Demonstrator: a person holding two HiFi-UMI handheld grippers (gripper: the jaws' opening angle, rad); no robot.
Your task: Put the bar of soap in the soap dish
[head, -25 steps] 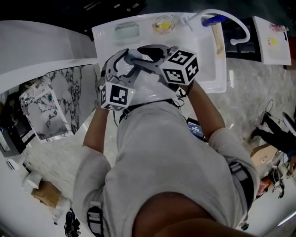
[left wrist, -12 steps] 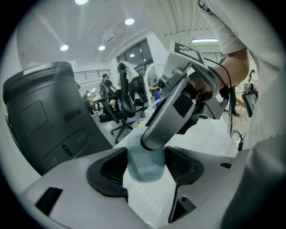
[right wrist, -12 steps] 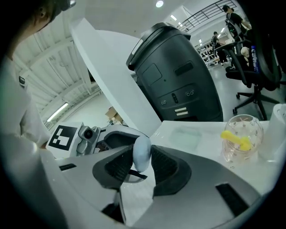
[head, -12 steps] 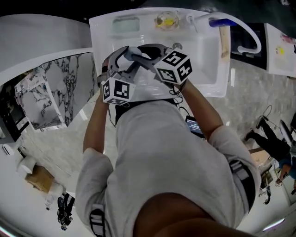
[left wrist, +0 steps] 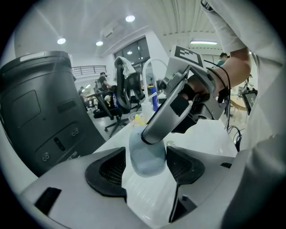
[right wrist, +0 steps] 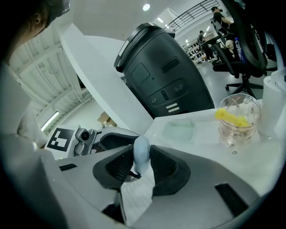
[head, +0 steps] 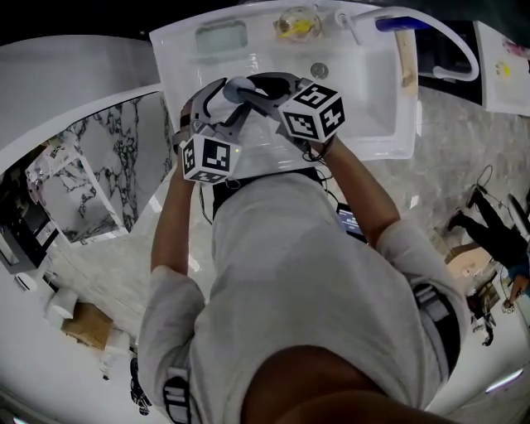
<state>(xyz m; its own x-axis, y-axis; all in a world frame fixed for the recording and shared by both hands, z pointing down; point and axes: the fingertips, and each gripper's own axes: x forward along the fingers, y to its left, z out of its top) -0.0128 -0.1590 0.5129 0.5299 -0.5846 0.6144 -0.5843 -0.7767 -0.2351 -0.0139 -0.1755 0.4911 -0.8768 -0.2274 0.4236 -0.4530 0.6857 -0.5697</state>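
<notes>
Bar of soap (left wrist: 145, 156): pale blue, in air over white sink (head: 364, 91), clamped by yr L tool (left wrist: 146, 169); yr R tool (right wrist: 142, 167) jaws closing on it, pads touching. Soap dish (head: 221, 37) at surface's back edge, left of glass cup (head: 294, 23), well apart from soap. Black bin (right wrist: 165, 76) beside surface; basin gives room beneath tools.

A white sink (head: 377, 108) with a curved tap (head: 466, 47) stands on a pale marbled floor (head: 472, 149), next to a curved white surface (head: 74, 74) and a veined marble panel (head: 124, 166). A tall dark bin (left wrist: 40, 103) rises just beside the sink. Behind it is an open hall with black office chairs (left wrist: 118, 96), a dark window (left wrist: 134, 49) and round ceiling lights (left wrist: 130, 19). What looks like a cardboard box (head: 83, 325) lies on the floor.
</notes>
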